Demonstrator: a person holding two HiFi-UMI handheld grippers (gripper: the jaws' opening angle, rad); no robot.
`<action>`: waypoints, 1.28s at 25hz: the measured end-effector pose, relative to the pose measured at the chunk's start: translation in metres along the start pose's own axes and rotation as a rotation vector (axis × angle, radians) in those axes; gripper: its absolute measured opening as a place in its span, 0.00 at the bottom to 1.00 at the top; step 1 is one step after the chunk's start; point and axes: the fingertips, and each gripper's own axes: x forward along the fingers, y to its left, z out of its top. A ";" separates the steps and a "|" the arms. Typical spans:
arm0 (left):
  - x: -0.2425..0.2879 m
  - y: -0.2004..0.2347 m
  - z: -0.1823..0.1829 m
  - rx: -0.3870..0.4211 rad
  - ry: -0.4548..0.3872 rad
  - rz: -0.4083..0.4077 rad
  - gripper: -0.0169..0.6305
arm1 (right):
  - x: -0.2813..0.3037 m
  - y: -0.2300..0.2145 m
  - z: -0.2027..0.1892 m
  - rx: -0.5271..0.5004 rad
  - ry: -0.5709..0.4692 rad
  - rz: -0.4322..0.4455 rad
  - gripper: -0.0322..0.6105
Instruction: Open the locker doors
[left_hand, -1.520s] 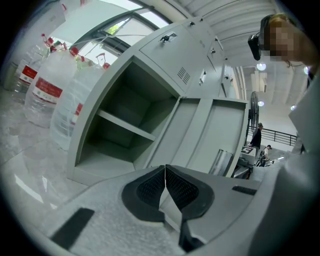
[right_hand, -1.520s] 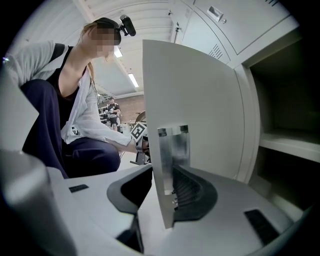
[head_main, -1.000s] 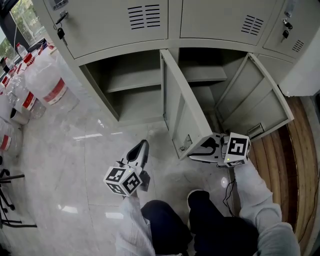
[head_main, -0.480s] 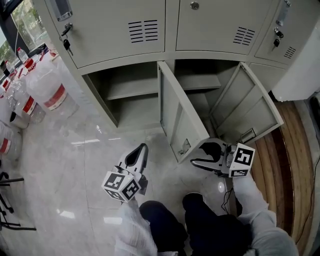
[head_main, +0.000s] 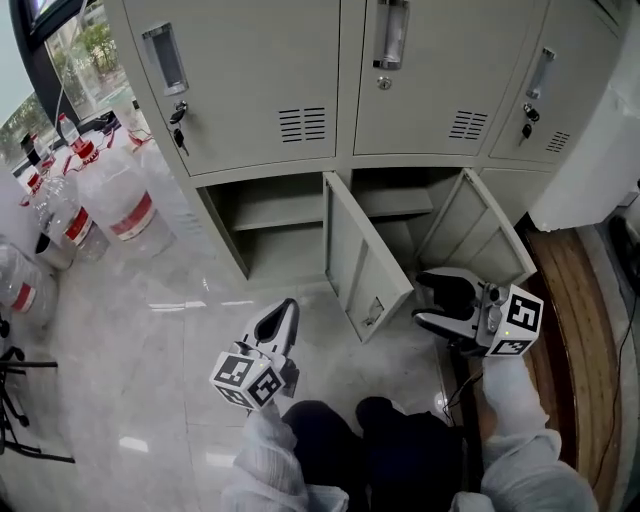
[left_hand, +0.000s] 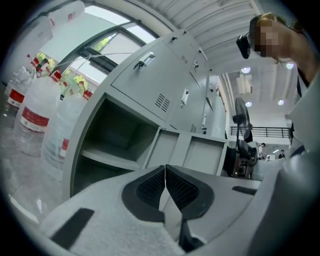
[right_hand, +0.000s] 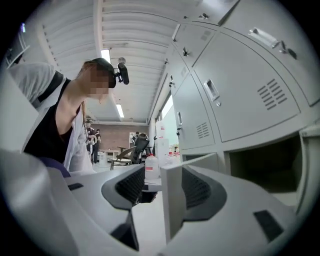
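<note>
Two lower locker doors (head_main: 365, 262) stood open, the upper doors (head_main: 255, 80) shut. The left gripper (head_main: 288, 306) had its jaws clenched empty; the right gripper (head_main: 420, 297) had just released its jaws wide, an open door's edge beyond them, untouched. The best next move looked to be gripping an upper handle (head_main: 390, 33) squarely and pulling straight outward

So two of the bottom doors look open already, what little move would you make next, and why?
Probably raise the right gripper toward the handle of the closed upper middle door. Its jaws have just been opening and grip nothing, and the lower left door and lower middle door already stand open.
</note>
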 end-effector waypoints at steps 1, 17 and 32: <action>-0.002 -0.002 0.006 0.012 0.001 -0.001 0.04 | 0.003 0.004 0.010 -0.025 0.004 0.011 0.38; -0.020 -0.022 0.119 0.188 -0.045 0.000 0.04 | 0.068 -0.009 0.159 -0.229 -0.098 -0.113 0.38; -0.038 -0.042 0.225 0.264 0.042 0.099 0.04 | 0.168 -0.042 0.197 -0.011 0.032 -0.239 0.38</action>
